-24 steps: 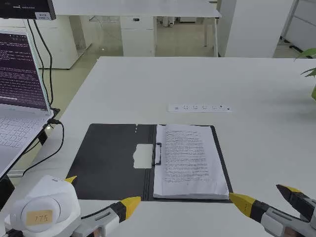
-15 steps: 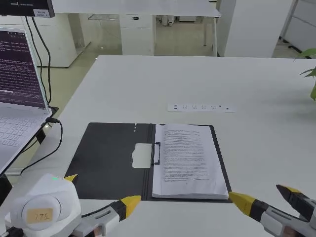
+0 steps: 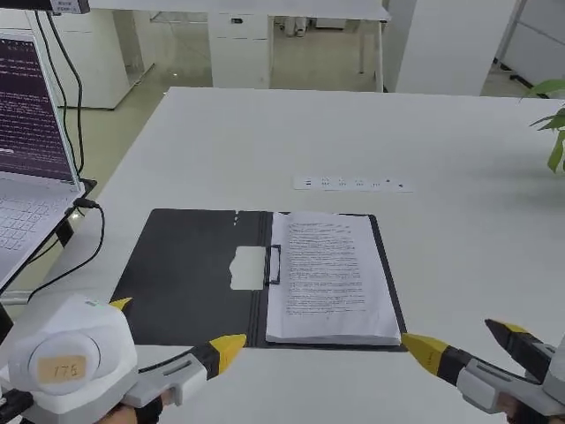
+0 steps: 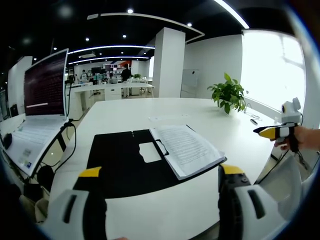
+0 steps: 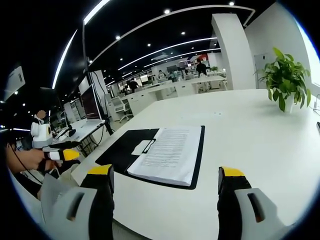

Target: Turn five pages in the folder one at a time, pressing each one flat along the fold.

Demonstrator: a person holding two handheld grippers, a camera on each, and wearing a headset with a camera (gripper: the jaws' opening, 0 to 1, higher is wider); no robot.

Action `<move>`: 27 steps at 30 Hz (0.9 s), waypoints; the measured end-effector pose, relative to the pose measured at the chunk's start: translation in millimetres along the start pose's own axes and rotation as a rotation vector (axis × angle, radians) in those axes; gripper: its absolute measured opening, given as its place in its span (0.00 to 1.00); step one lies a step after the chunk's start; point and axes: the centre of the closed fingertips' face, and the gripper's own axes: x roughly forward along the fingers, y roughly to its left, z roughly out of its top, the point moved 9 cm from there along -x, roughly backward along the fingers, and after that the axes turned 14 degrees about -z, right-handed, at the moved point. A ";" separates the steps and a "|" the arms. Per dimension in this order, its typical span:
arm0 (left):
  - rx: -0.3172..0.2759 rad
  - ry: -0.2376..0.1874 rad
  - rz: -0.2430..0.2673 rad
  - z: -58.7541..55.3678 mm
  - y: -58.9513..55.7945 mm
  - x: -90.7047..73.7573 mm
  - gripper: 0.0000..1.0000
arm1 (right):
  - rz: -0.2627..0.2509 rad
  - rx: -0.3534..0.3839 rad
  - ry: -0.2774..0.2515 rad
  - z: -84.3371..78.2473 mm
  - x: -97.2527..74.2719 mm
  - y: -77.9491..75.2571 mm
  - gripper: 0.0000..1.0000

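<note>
At the table's (image 3: 265,132) near edge, my left gripper (image 3: 175,324) and right gripper (image 3: 457,337) hang spread, clear of the folder (image 3: 190,274); a deep pinch could lift several pages (image 3: 328,276) together.

We see a white table (image 3: 459,238) with an open black folder (image 3: 190,274) lying flat near its front edge, and a stack of printed pages (image 3: 331,274) on the folder's right half. Just beyond the folder, a white socket strip (image 3: 351,184) sits in the tabletop.

folder (image 3: 190,274) on table (image 3: 265,132) | pages (image 3: 328,278) right half | laptop (image 3: 26,150) left
</note>
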 end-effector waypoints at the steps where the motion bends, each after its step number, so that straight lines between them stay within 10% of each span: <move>1: 0.003 0.002 -0.001 -0.1 -0.3 0.2 0.94 | -0.002 0.004 0.000 -0.2 -0.6 -0.6 0.85; 27: 0.009 0.014 0.014 -1.2 -7.0 -2.9 0.93 | 0.010 -0.003 0.004 -1.6 -2.2 -6.6 0.85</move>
